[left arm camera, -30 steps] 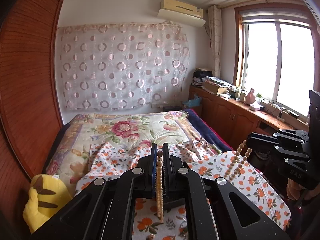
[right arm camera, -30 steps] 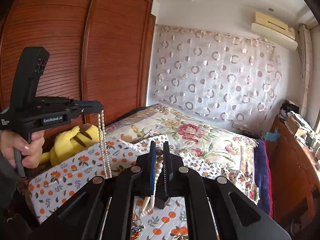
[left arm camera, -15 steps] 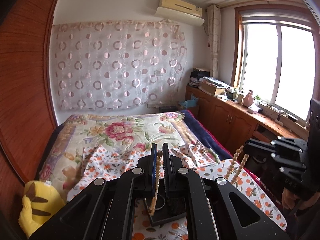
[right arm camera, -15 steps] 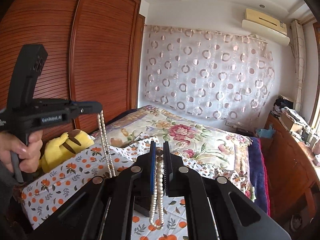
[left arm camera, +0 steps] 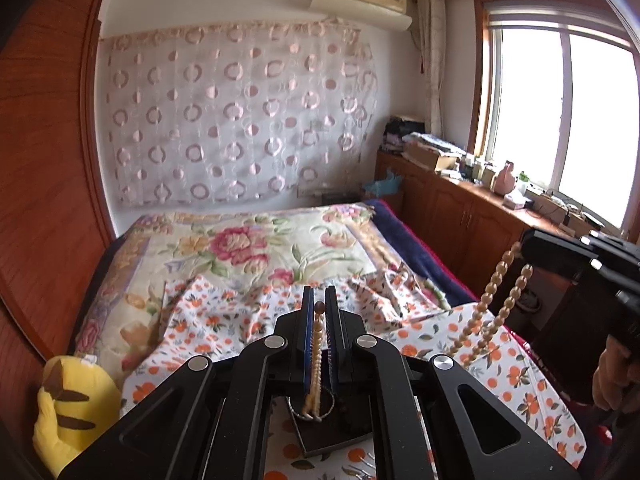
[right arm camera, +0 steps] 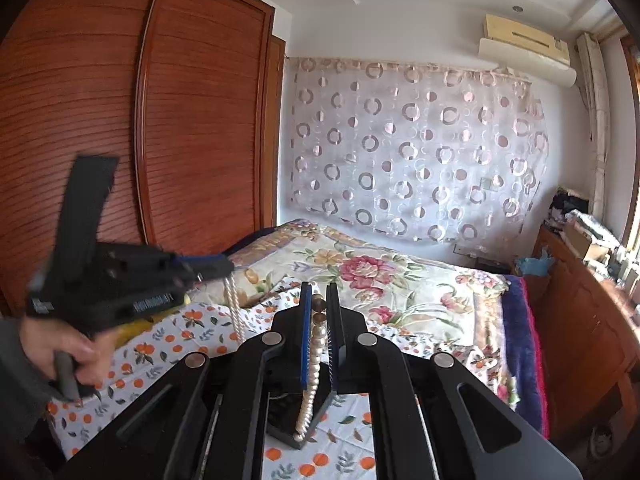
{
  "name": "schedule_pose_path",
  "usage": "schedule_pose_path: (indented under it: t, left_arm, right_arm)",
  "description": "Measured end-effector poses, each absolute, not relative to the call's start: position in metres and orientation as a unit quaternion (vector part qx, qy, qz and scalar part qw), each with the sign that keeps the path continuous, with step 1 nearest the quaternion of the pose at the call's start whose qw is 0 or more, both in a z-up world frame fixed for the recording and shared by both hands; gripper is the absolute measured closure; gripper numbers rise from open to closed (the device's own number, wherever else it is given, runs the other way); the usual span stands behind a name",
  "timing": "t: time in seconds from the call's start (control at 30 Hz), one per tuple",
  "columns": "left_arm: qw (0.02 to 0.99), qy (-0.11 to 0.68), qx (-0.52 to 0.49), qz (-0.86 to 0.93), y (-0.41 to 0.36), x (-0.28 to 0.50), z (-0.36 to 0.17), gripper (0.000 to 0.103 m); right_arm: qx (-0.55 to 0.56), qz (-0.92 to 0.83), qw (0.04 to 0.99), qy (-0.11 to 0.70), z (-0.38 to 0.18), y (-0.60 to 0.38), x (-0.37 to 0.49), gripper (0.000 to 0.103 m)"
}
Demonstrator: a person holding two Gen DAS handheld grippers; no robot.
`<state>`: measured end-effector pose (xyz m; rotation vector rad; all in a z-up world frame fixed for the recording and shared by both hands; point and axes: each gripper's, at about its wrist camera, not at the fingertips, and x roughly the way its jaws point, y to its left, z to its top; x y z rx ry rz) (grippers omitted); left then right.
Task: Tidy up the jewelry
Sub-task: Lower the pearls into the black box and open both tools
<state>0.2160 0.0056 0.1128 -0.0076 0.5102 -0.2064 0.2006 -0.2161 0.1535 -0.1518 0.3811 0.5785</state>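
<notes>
Left gripper (left arm camera: 319, 306): I have it clenched on the necklace (left arm camera: 316, 364).
Right gripper (right arm camera: 319, 302): clenched on the same strand, lower centre.
Progress: midway; necklace hangs above the black tray (left arm camera: 336, 438), not yet laid.

Only lettering I can spot is the white print on the side of my left tongs (right arm camera: 208, 268), seen from the right wrist cam, and it's motion-blurred so I honestly can't read it. Nothing else has any legible text.
</notes>
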Motion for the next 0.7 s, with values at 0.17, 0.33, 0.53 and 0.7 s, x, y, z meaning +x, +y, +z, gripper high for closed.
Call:
schedule_pose_path:
  t: [0.17,0.33,0.53,0.7]
  left_arm:
    - [0.958,0.271,-0.012,-0.094,0.015,0.219,0.097,0.092]
    - [0.958,0.274,-0.015,-0.084,0.026,0.214,0.089,0.091]
    - [0.958,0.275,-0.011,-0.079,0.039,0.193,0.076,0.088]
    - [0.955,0.286,-0.008,-0.080,0.047,0.183,0.060,0.088]
  right_arm:
    - [-0.072,0.282,0.937,0.192,0.150,-0.206,0.215,0.095]
    - [-0.066,0.286,0.936,0.194,0.149,-0.199,0.222,0.095]
    - [-0.070,0.287,0.932,0.212,0.137,-0.193,0.231,0.095]
    - [-0.073,0.282,0.926,0.241,0.120,-0.186,0.239,0.082]
